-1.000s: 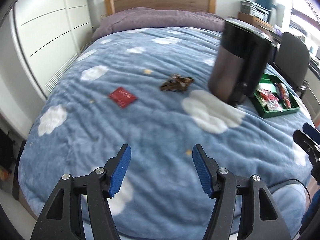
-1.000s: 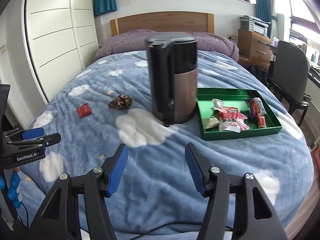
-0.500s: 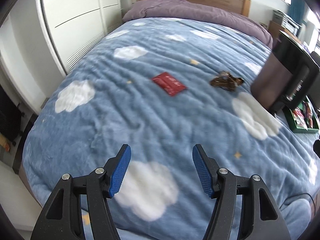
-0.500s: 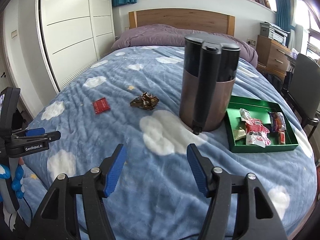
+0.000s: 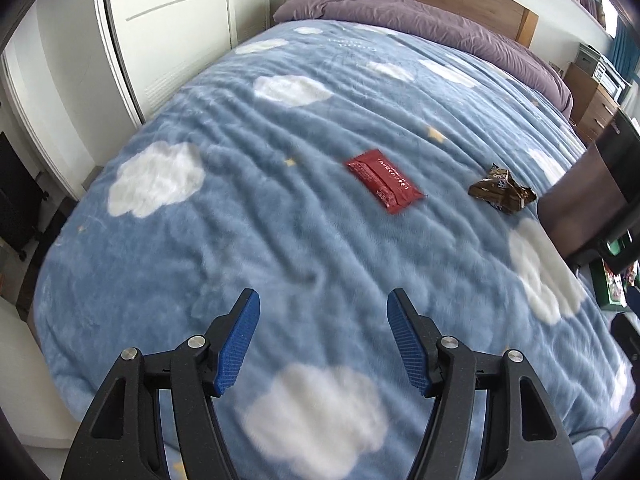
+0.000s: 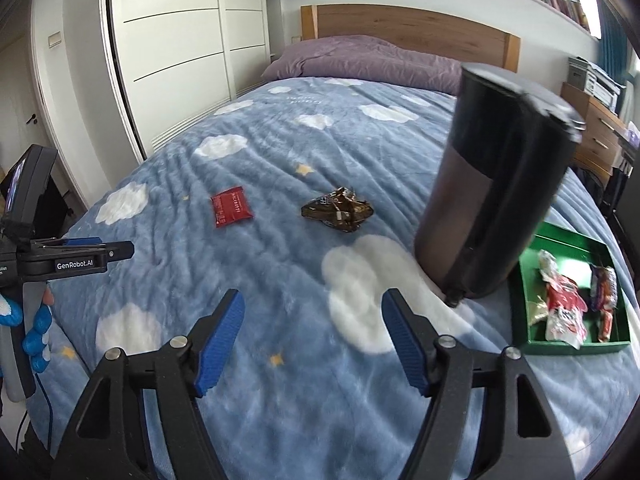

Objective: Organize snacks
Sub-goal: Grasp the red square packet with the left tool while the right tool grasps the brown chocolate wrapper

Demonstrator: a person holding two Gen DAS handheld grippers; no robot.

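A red snack packet [image 5: 384, 181] [image 6: 232, 211] and a crumpled brown wrapper [image 5: 502, 194] [image 6: 338, 214] lie loose on the blue cloud blanket. A green tray [image 6: 572, 240] at the right holds several snacks. My left gripper [image 5: 323, 338] is open and empty, well short of the red packet. It also shows at the left edge of the right wrist view [image 6: 96, 254]. My right gripper [image 6: 313, 340] is open and empty above the blanket, short of the brown wrapper.
A tall dark kettle-like canister [image 6: 496, 196] [image 5: 588, 188] stands on the bed between the wrapper and the tray. A white wardrobe [image 6: 176, 48] runs along the left side. Purple pillows and a wooden headboard [image 6: 408, 28] are at the far end.
Both views have swung left: the packet and wrapper now sit nearer the centre, and the canister and tray have slid toward the right edge. Both grippers stayed open.
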